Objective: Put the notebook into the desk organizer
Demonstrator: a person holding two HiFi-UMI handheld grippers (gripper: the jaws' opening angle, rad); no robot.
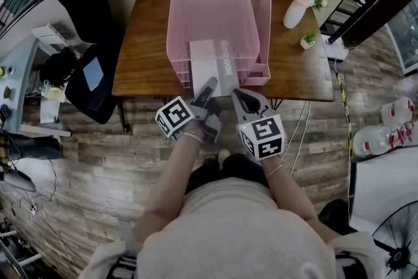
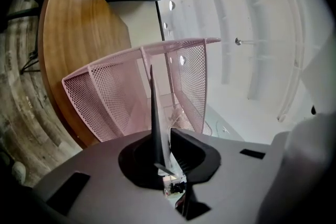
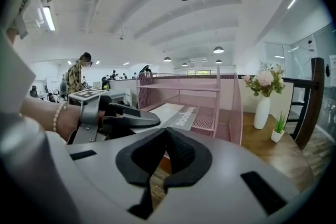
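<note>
A grey and white notebook [image 1: 219, 65] lies flat with its far part inside the lower tier of the pink mesh desk organizer [image 1: 215, 10], and its near end sticks out toward me. My left gripper [image 1: 208, 93] is shut on the notebook's near edge. In the left gripper view the notebook [image 2: 154, 113] runs edge-on between the jaws of the left gripper [image 2: 164, 136], with the organizer [image 2: 105, 92] just beyond. My right gripper [image 1: 238, 98] hovers beside it at the table's front edge, shut and empty. The right gripper view shows its jaws closed together [image 3: 167, 134], the notebook [image 3: 181, 115] and the organizer [image 3: 231, 107] ahead.
The organizer stands on a wooden table [image 1: 147, 55]. A white vase of flowers [image 1: 297, 6] and a small potted plant [image 1: 307, 39] sit at the table's right. A black chair [image 1: 91, 68] stands to the left, water bottles [image 1: 385, 134] on the floor to the right.
</note>
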